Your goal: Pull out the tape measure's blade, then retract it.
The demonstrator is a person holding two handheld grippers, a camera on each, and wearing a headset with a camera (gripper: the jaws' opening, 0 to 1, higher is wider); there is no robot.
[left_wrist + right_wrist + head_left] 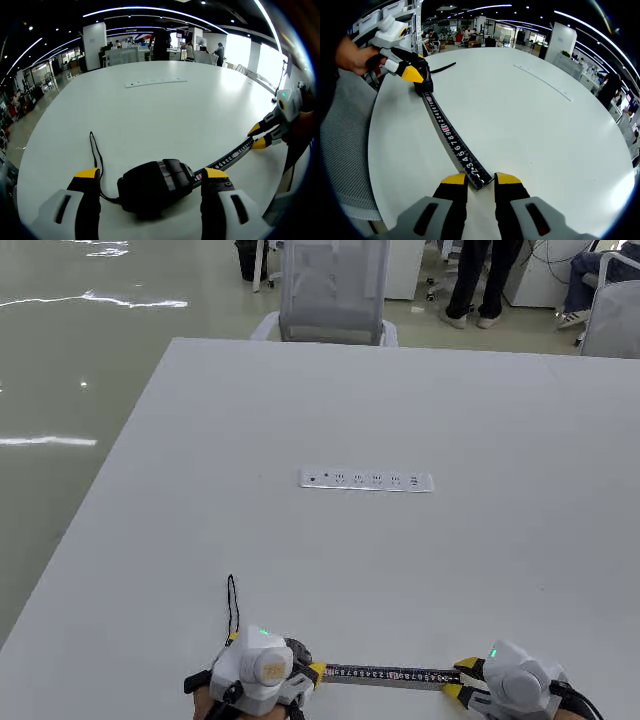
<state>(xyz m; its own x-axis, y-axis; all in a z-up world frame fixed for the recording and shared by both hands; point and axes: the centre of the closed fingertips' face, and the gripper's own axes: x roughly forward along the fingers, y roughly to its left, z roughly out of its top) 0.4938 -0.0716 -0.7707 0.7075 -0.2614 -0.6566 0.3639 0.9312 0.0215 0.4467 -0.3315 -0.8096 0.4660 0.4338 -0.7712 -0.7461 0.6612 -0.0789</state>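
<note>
Left gripper view: the tape measure (pixel 155 186) is a rounded, faintly glossy black plastic lump lying on the smooth matt white table (pixel 165 107), between the yellow-tipped jaws of the left gripper (pixel 151 176). Those jaws stand wide, one on each side of it, with a sliver of table showing beside the left one. Whether they press on it I cannot tell. A thin black cord (pixel 95 155) loops out from its left side across the table.

The blade (pixel 451 140) is a flat, narrow dark strip printed with white numerals. It is drawn out and lies straight on the table, close to the near edge, running from the tape measure to the right gripper (pixel 481 179). That gripper's jaws are narrow, nearly together, and the blade's squared end is pinched between their yellow tips.

Both grippers have smooth white plastic bodies, and in the head view each shows a small green light. Farther up the table, well apart from the tape measure, lies a long, flat white power strip (pixel 366 481) with a row of sockets. A grey chair (pixel 333 290) stands at the far edge on a glossy floor (pixel 100 350).
</note>
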